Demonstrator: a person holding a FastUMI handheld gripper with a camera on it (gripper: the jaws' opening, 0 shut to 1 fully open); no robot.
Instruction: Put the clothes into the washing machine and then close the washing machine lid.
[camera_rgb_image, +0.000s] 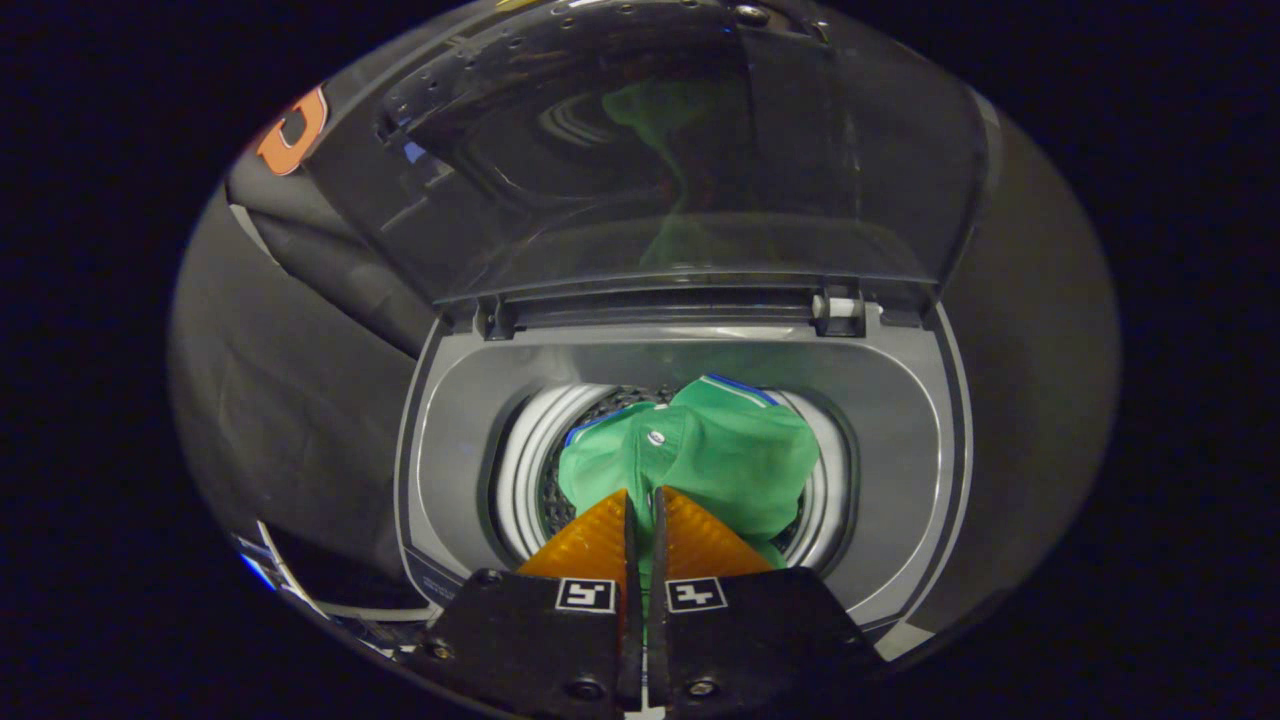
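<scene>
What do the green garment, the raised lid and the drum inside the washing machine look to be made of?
Green garment: soft woven or knit cloth, matte, folding and creasing; the gripper is shut on it over the drum.
Lid: likely smoked see-through plastic or glass, glossy, mirroring the green cloth.
Drum: seemingly metal, dark and perforated, inside a pale ribbed ring that looks like plastic.

The washing machine (680, 400) is a grey top-loader, seen from above. Its lid (680, 150), a dark, see-through panel, stands raised at the back on its hinges, with a faint green reflection in it. A green garment (720, 455) with blue-and-white trim and a small button lies bunched in the round drum opening, partly heaped over the drum's pale rim. The gripper (642, 500) hangs just above it, fingers nearly together pinching a fold of green cloth.
</scene>
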